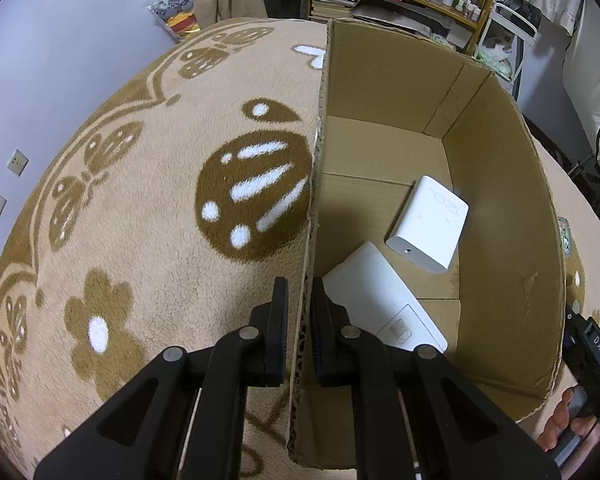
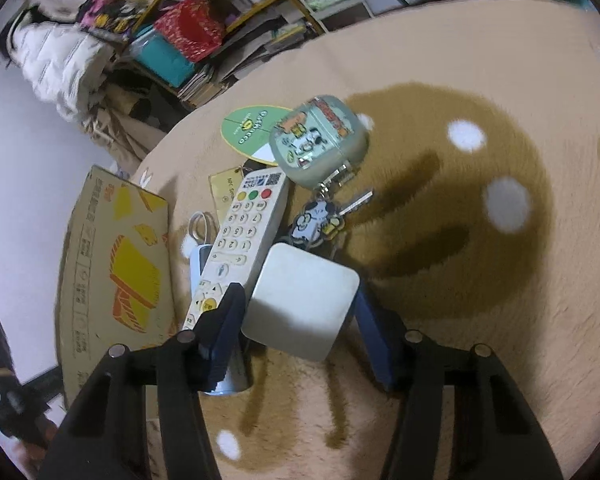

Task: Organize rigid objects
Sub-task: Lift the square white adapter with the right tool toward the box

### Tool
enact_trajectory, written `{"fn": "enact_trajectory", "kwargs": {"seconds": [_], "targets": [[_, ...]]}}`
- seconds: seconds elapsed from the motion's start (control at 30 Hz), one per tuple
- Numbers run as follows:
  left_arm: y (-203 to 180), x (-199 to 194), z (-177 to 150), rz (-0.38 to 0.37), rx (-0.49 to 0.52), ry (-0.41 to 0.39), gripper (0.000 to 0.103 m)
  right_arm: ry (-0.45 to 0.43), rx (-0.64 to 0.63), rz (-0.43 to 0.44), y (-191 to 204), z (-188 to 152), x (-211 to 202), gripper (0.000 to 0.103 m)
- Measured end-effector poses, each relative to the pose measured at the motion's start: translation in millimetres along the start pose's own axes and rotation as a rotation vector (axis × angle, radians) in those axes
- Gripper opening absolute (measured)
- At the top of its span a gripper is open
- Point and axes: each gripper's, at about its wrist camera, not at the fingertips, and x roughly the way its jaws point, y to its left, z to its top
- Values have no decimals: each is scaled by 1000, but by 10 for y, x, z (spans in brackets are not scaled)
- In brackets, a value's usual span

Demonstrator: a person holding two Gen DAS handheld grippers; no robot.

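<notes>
Left hand-held gripper (image 1: 300,312) is clamped on the near wall of the open brown cardboard box (image 1: 508,216), which holds two white things: one charger block (image 1: 428,224), one flat card (image 1: 380,300). Right hand-held gripper (image 2: 300,320) straddles the white rounded cube adapter (image 2: 302,304); pad contact cannot be confirmed. Risk: the cube's slick corners may slip. One white remote control (image 2: 244,236), one grey-green printed case (image 2: 320,144) lie beside it.

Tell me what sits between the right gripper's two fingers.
In the right wrist view, a white cube-shaped block sits between the right gripper's fingers; the left pad is against it, the right pad close beside it, contact unclear.
</notes>
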Motion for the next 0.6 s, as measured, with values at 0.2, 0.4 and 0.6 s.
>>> {"fn": "enact_trajectory", "kwargs": {"seconds": [0.2,0.4,0.6], "targets": [[2,9,4,6,7,-1,10,-25,-6,-26,57,-31,3,57],[33,15,14,-13,-13,6,10,-37,-36,-71,112,-39,-49,53],[30,18,7,-10,-8,5,10,-119,-79,-142,168,2,-224,50]]}}
